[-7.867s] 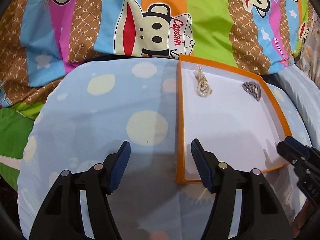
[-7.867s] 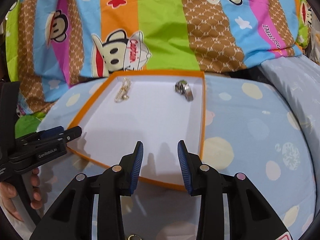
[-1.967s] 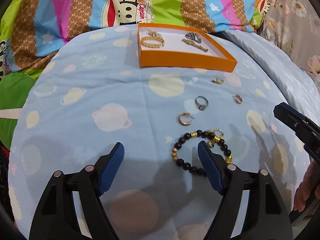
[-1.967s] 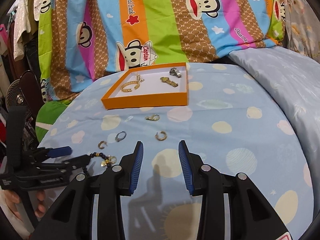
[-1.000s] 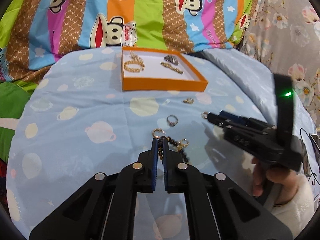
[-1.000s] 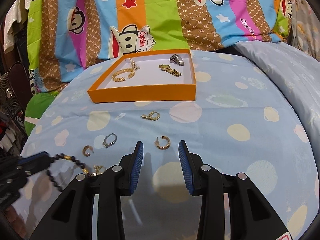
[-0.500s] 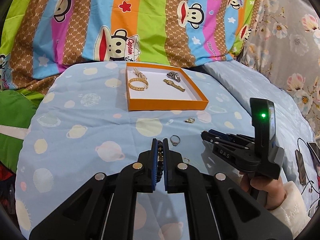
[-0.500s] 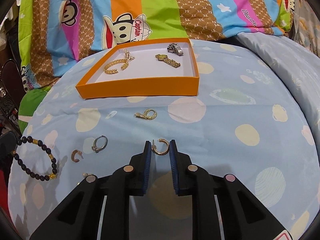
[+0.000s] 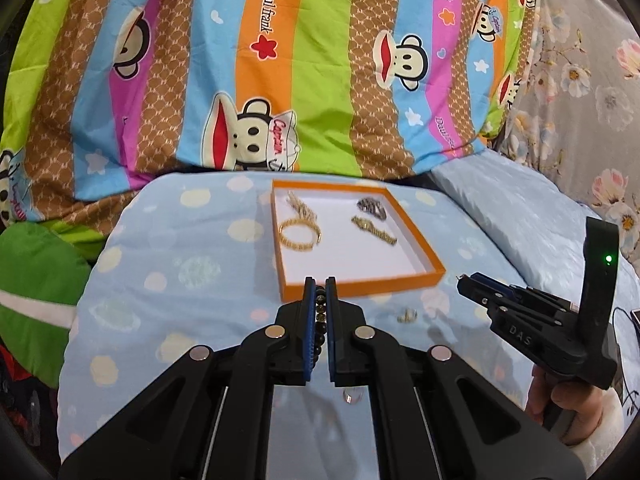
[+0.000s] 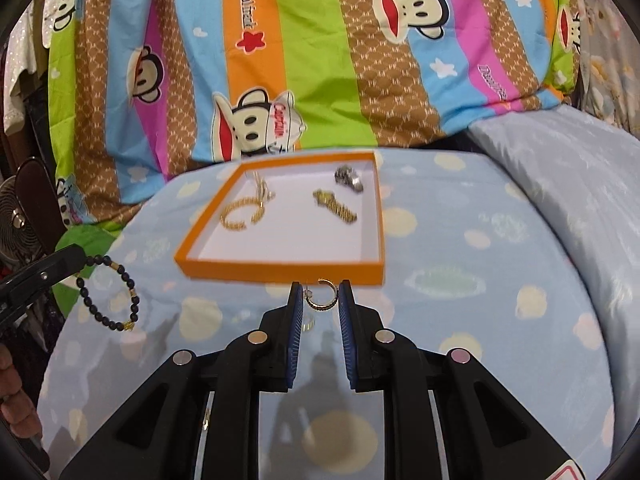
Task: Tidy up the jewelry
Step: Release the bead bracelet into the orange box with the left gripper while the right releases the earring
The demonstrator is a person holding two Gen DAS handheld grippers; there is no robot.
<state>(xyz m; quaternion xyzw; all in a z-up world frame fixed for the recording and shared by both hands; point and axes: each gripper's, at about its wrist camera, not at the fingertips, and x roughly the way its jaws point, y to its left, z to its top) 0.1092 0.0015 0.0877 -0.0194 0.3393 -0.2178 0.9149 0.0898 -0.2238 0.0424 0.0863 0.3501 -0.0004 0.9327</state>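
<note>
My left gripper (image 9: 319, 286) is shut on a black bead bracelet (image 9: 320, 312) and holds it in the air just short of the orange tray (image 9: 360, 286). The bracelet hangs from it at the left of the right wrist view (image 10: 108, 296). My right gripper (image 10: 319, 294) is shut on a gold hoop earring (image 10: 322, 300), lifted near the tray's front wall (image 10: 280, 272). The tray holds a gold chain bracelet (image 9: 298, 236), a pale necklace (image 9: 302, 210), a gold watch (image 9: 374, 230) and a silver piece (image 9: 372, 208).
The tray sits on a light blue spotted bedsheet (image 9: 180, 280). A small gold earring (image 9: 408, 314) and a ring (image 9: 350, 398) lie loose on the sheet. A striped monkey-print quilt (image 9: 280, 80) rises behind. A fan (image 10: 20, 208) stands at the far left.
Both grippers have risen from the sheet and moved toward the tray. The right one has lifted the gold hoop earring off the sheet; the left still carries the bead bracelet.
</note>
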